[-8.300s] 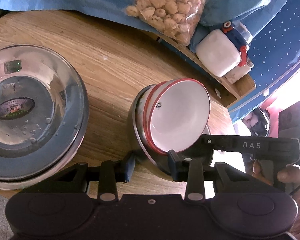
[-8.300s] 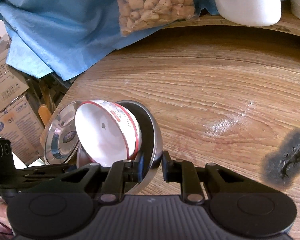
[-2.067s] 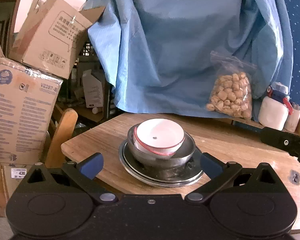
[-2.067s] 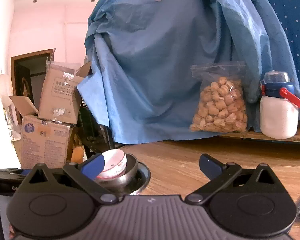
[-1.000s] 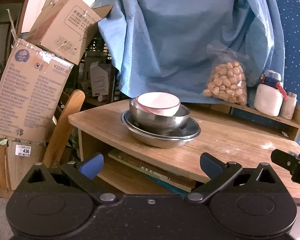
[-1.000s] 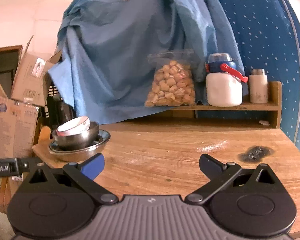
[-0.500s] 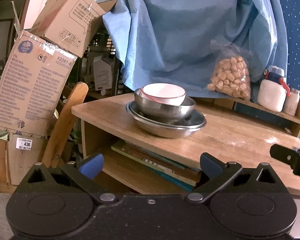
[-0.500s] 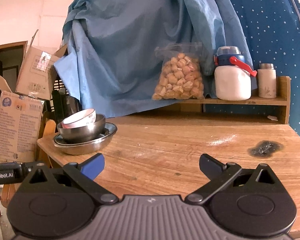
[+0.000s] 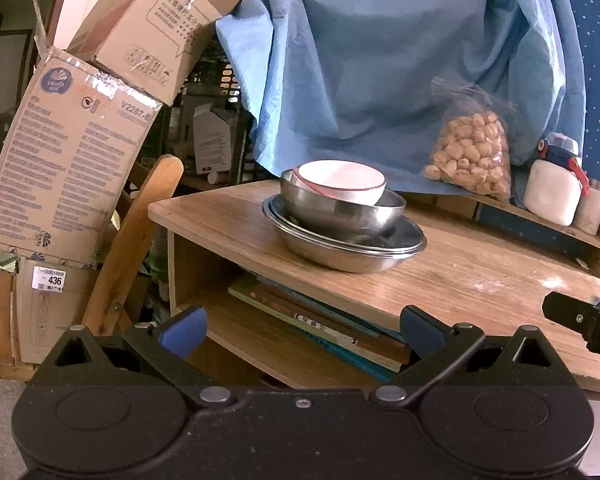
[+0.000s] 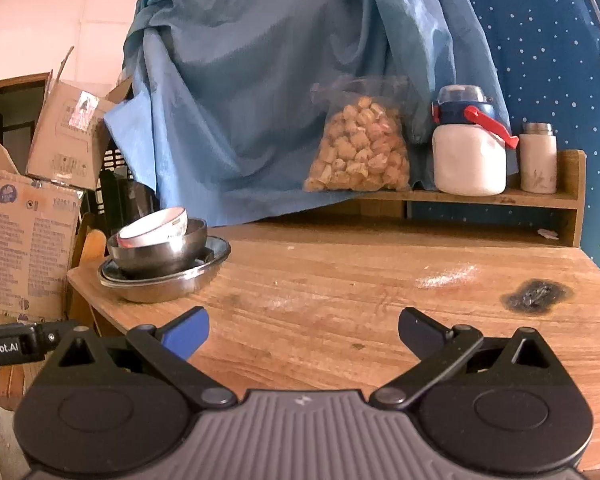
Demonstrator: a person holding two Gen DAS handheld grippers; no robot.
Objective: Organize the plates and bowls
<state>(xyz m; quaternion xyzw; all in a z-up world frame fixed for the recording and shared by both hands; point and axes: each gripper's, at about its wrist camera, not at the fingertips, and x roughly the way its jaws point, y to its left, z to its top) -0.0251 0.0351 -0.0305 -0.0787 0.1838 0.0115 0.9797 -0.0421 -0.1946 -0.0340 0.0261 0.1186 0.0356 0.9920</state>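
A white bowl with a red rim (image 9: 342, 184) sits tilted inside a steel bowl (image 9: 340, 210), which stands in a wide steel plate (image 9: 348, 248) near the left corner of the wooden table (image 9: 480, 280). The same stack shows in the right wrist view: white bowl (image 10: 154, 222), steel bowl (image 10: 160, 252), steel plate (image 10: 164, 280). My left gripper (image 9: 302, 326) is open and empty, back from the table's front edge. My right gripper (image 10: 304, 330) is open and empty above the table (image 10: 360, 300), to the right of the stack.
A bag of snacks (image 10: 358, 152), a white jug with a red handle (image 10: 470, 152) and a small flask (image 10: 538, 158) stand on a back shelf. Books (image 9: 320, 316) lie under the tabletop. Cardboard boxes (image 9: 68, 168) and a wooden chair (image 9: 140, 232) stand left.
Both grippers have drawn back and away from the stack, open and empty. Eight seconds ago they held the steel bowl with the white bowl in it; it now rests in the steel plate.
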